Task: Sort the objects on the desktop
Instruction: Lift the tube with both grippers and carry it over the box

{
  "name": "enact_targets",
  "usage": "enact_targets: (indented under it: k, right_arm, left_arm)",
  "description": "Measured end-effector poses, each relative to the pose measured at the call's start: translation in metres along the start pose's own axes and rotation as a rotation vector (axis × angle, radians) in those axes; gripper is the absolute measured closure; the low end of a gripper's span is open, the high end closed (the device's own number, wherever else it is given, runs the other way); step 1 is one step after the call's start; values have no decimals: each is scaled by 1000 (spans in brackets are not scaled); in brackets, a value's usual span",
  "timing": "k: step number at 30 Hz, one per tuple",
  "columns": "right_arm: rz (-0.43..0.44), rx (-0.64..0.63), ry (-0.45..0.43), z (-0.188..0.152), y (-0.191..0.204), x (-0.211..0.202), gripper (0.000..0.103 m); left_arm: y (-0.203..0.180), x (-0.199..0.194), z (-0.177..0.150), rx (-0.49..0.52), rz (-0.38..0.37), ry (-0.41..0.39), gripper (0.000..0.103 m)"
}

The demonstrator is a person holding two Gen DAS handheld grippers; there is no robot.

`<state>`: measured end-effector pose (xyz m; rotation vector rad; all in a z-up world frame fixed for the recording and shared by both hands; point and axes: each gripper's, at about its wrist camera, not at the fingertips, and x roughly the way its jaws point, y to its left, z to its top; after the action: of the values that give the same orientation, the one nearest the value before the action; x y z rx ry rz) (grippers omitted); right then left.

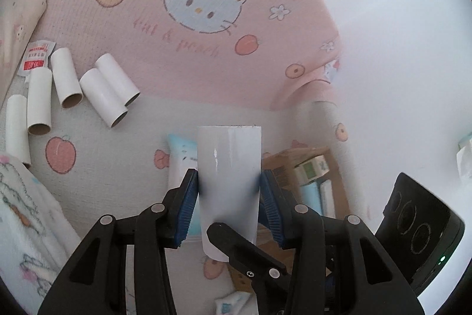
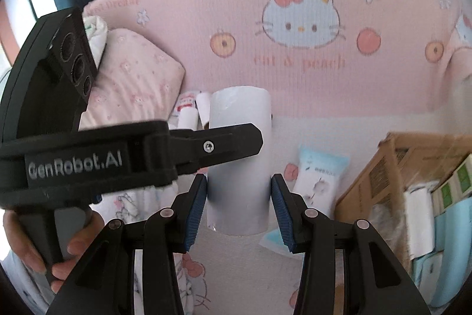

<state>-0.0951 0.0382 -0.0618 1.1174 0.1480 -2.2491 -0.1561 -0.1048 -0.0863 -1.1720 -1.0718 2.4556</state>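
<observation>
Both claws, left (image 1: 228,191) and right (image 2: 239,204), grasping one white tube (image 1: 228,167); uneven pull could crush or drop it.

Bare bedsheet (image 1: 124,155) lies open between the heap of empty tubes (image 1: 97,90) and the cardboard box (image 2: 383,167); a tissue packet (image 2: 320,176), seemingly flat, sits beside the box.

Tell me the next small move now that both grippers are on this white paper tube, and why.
Probably open the right gripper and back it away. It and the left gripper both clamp the same white paper tube, held above the bedsheet, and one gripper seems enough to carry it. The left could then take it to the five similar tubes lying together.
</observation>
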Motion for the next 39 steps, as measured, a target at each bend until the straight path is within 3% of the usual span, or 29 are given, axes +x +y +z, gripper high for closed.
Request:
enact_targets:
  k: [13, 32, 39]
  right_arm:
    - [49, 85, -105, 8, -51, -59, 61]
    - [11, 171, -97, 2, -123, -94, 61]
    - [-10, 195, -81, -3, -146, -100, 61]
  left_arm:
    - [-84, 9, 5, 169, -5, 32, 56]
    - [-159, 68, -3, 288, -4, 147, 56]
    - [-174, 89, -7, 288, -5, 197, 56]
